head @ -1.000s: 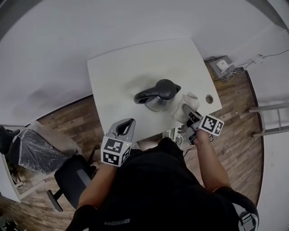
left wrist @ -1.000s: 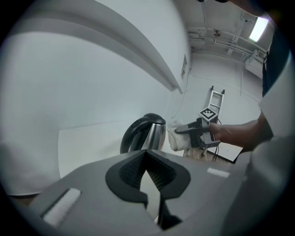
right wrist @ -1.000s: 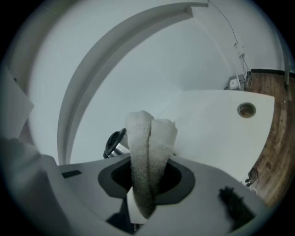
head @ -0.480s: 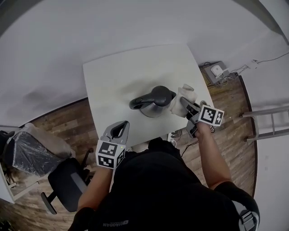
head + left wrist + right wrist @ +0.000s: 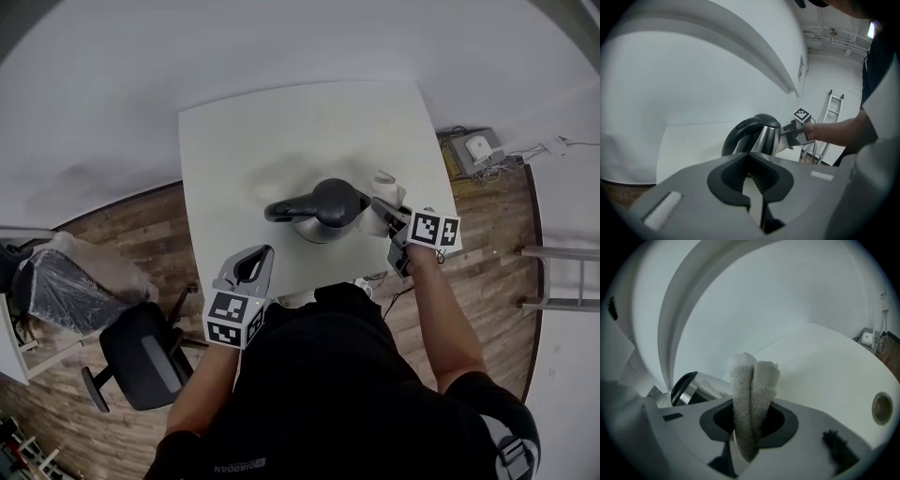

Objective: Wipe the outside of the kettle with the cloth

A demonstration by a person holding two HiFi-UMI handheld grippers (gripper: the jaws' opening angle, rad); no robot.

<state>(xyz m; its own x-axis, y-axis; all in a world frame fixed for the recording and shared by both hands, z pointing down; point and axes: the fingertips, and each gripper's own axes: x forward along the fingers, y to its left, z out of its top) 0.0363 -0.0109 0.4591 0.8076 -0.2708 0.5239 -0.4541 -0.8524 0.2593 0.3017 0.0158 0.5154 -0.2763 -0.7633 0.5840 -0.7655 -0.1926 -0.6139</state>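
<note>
A steel kettle (image 5: 323,217) with a black lid and handle stands near the middle of the white table (image 5: 253,141), handle pointing left. My right gripper (image 5: 382,206) is shut on a folded white cloth (image 5: 385,187) and holds it against the kettle's right side. In the right gripper view the cloth (image 5: 752,380) stands up between the jaws of the gripper (image 5: 751,405), with the kettle (image 5: 691,387) just to the left. My left gripper (image 5: 265,253) hovers at the table's front edge, shut on nothing, pointing at the kettle (image 5: 759,136) from a short way off.
A round cable hole (image 5: 881,406) sits in the table near its right corner. On the wooden floor stand a black chair (image 5: 150,361) and a plastic-wrapped bundle (image 5: 66,286) at the left, a white box with cables (image 5: 476,150) and a ladder (image 5: 562,281) at the right.
My right gripper has carried the cloth in toward the kettle's right side. The kettle's handle now points more squarely left. The left gripper has stayed at the front edge.
</note>
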